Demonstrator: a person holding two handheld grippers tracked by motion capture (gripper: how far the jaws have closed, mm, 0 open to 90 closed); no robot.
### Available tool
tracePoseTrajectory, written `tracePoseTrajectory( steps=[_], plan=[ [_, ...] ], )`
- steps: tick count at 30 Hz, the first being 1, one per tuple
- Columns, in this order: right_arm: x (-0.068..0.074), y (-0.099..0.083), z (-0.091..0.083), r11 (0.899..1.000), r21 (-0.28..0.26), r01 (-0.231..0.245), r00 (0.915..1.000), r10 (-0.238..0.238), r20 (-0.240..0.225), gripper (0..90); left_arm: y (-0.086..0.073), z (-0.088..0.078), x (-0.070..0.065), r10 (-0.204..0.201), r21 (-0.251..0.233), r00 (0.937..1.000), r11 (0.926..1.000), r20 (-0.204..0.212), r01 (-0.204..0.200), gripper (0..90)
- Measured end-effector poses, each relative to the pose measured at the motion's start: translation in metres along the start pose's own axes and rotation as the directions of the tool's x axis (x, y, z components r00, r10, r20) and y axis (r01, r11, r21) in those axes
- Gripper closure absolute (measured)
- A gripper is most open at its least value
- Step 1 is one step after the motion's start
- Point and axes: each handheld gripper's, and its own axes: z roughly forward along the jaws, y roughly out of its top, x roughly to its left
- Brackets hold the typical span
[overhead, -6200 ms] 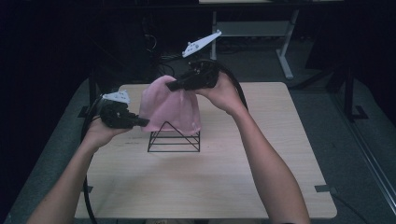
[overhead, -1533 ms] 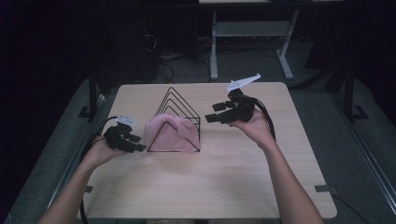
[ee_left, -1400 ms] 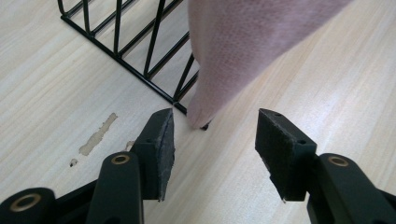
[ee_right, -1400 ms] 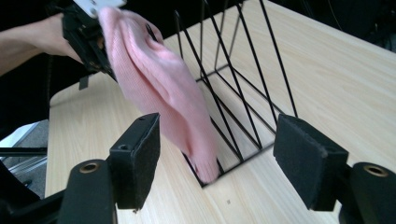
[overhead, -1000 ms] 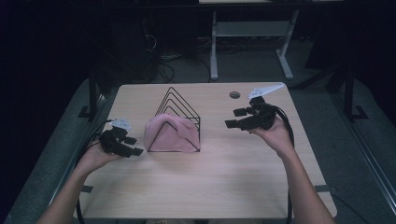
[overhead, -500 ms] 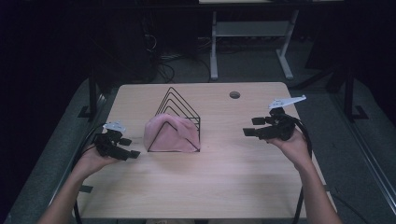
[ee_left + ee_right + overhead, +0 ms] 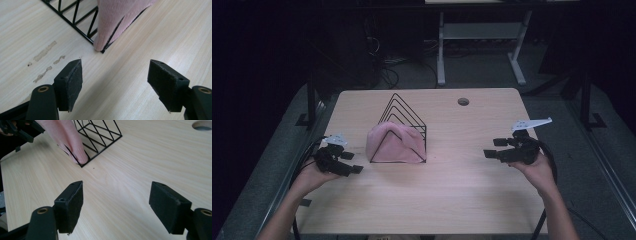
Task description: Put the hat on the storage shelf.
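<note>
1. Pink cloth draped over front part of black wire rack, near tabletop centre, slightly toward left edge; rear wire triangles left bare.
2. Cloth's lower hem reaching tabletop at rack's front corners, seen close in left gripper view and right gripper view.
3. Left gripper near left edge, just beside cloth's left side, not touching. Jaws apart, just been opening wider; bare wood between pads, nothing held.
4. Right gripper toward right edge, well apart from rack and cloth, pointing toward them. Jaws apart, having opened a bit more; only bare wood between pads.
5. Round hole in tabletop near far edge, right of rack; also at top right of right gripper view.
6. Pale smudges on wood left of rack's base in left gripper view.
7. Cables trailing from both grippers off near edge.
</note>
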Motion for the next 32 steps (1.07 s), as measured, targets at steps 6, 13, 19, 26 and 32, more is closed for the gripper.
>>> tracePoseTrajectory(
  steps=[6, 13, 19, 26, 32],
  plan=[
    [-0.004, -0.015, -0.007, 1.000, -0.011, -0.021, 0.9996, 0.021, 0.019, 26.9, -0.003, -0.001, -0.002, -0.002, -0.007, 1.0000, 1.0000, -0.001, 0.002, 27.7],
    [-0.009, -0.036, -0.011, 0.999, 0.003, -0.048, 0.9979, 0.048, 0.043, 25.6, -0.008, 0.001, -0.008, -0.007, -0.010, 0.9994, 0.9999, -0.032, 0.007, 27.7],
    [-0.009, -0.057, -0.014, 0.997, 0.011, -0.073, 0.9960, 0.072, 0.052, 25.4, -0.013, 0.002, -0.013, -0.012, -0.029, 0.9993, 0.9995, -0.036, 0.011, 27.7],
    [-0.001, -0.076, -0.021, 0.997, 0.005, -0.071, 0.9953, 0.071, 0.065, 24.7, -0.017, -0.001, -0.022, -0.036, -0.072, 0.9974, 0.9969, -0.063, 0.031, 27.7],
    [0.016, -0.092, -0.024, 0.996, -0.066, -0.056, 0.9962, 0.061, 0.062, 23.2, -0.028, 0.002, -0.031, -0.057, -0.104, 0.9957, 0.9933, -0.073, 0.049, 27.3]
  ],
)
